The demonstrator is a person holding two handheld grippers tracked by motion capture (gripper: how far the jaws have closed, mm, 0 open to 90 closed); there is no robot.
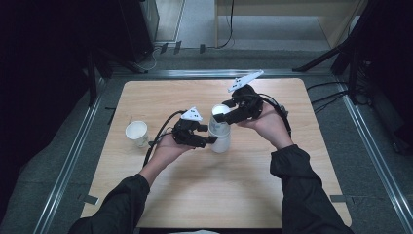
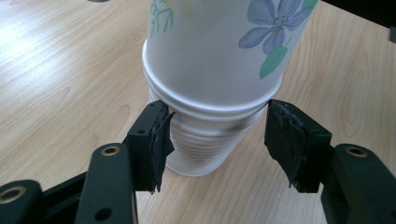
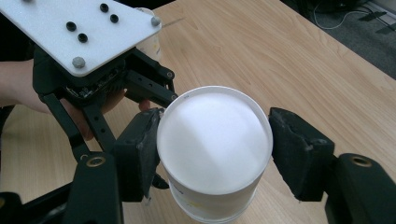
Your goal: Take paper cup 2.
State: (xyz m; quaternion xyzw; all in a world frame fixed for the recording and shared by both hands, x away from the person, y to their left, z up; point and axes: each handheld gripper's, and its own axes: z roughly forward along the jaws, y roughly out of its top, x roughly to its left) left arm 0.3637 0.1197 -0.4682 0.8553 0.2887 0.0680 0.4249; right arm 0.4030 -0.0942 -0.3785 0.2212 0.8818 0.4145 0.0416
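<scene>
A stack of upside-down paper cups (image 1: 220,141) stands on the wooden table (image 1: 204,195). Its topmost cup (image 1: 219,116), white with a blue flower print (image 2: 275,23), sits higher than the rest. My left gripper (image 1: 210,134) comes in from the left and is shut on the ribbed lower rims of the stack (image 2: 205,149), a pad on each side (image 2: 217,135). From the right, my right gripper (image 1: 225,111) is shut on the top cup (image 3: 215,144) just under its white base, its pads (image 3: 299,149) against the wall (image 3: 215,149).
A single white paper cup (image 1: 137,132) stands upright at the left of the table. The left gripper's white plate (image 3: 79,28) and the hand holding it sit close beside the stack in the right gripper view. Bare table lies in front and to the right.
</scene>
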